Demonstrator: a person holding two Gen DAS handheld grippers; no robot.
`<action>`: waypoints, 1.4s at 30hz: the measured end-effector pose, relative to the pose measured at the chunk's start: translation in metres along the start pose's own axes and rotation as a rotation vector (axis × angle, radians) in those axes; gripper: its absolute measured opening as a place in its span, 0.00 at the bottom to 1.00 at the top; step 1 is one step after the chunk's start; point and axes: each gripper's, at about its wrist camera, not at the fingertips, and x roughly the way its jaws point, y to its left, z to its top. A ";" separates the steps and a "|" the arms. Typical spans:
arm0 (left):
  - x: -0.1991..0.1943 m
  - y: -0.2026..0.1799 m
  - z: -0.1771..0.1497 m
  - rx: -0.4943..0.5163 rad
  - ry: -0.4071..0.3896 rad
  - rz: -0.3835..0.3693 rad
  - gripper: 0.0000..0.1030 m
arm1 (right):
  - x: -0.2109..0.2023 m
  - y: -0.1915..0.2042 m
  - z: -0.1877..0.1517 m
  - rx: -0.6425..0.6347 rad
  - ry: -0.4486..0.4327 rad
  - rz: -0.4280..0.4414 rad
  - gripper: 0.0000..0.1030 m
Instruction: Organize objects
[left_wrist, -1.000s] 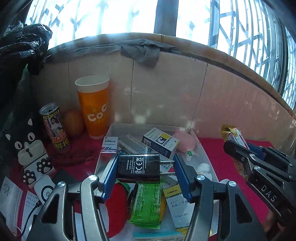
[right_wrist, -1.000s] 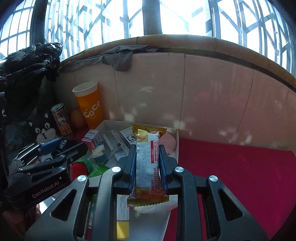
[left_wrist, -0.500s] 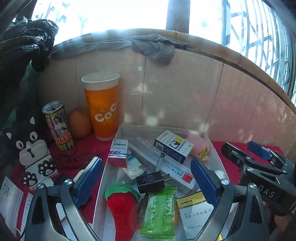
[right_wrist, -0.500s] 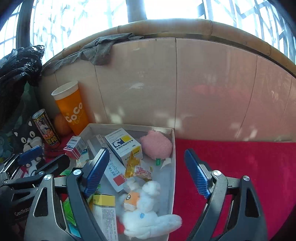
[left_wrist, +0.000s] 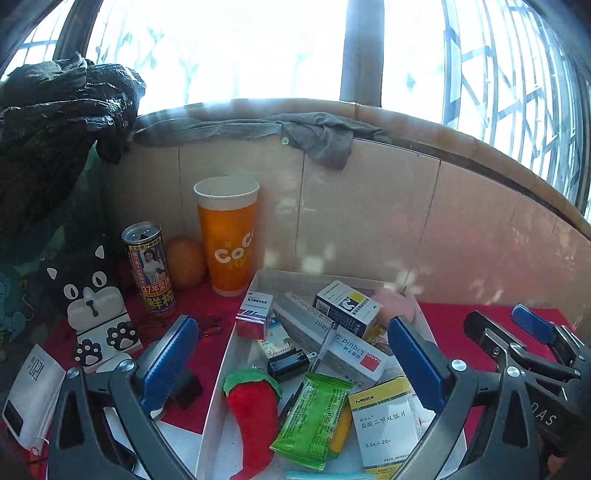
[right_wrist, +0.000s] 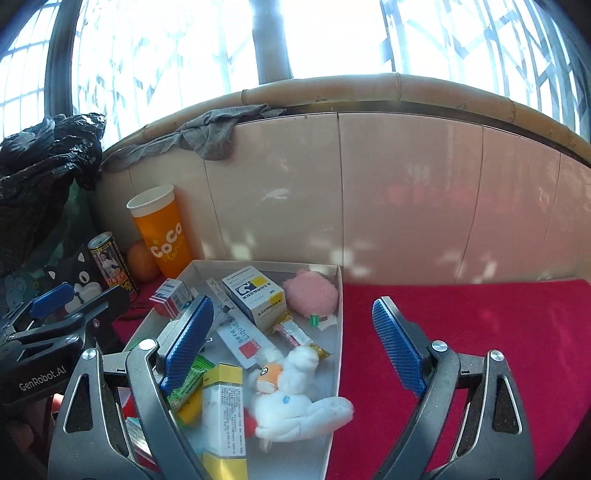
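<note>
Both grippers are held above the box (left_wrist: 236, 332) w/ jaws spread wide, nothing gripped: left gripper (left_wrist: 291, 362), right gripper (right_wrist: 291, 343). The charger (left_wrist: 290, 363) is seen lying inside the box by the chili toy (left_wrist: 251, 402); the snack bar (right_wrist: 295, 332) lies inside too, near the white plush (right_wrist: 295, 391).

Risks, as judged: box is crowded, so a low pass could snag the plush or tip the med cartons. The box wall could be clipped by a finger & the box shoved toward the cup (left_wrist: 229, 251), which may be toppled.
</note>
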 end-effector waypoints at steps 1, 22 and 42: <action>-0.003 -0.001 -0.001 0.002 -0.001 -0.005 1.00 | -0.005 -0.001 -0.001 0.000 -0.009 -0.002 0.86; -0.156 -0.036 -0.027 -0.007 -0.168 0.045 1.00 | -0.199 -0.069 -0.044 0.155 -0.286 -0.241 0.86; -0.177 -0.052 -0.066 0.075 -0.055 0.084 1.00 | -0.259 -0.052 -0.079 0.110 -0.340 -0.199 0.87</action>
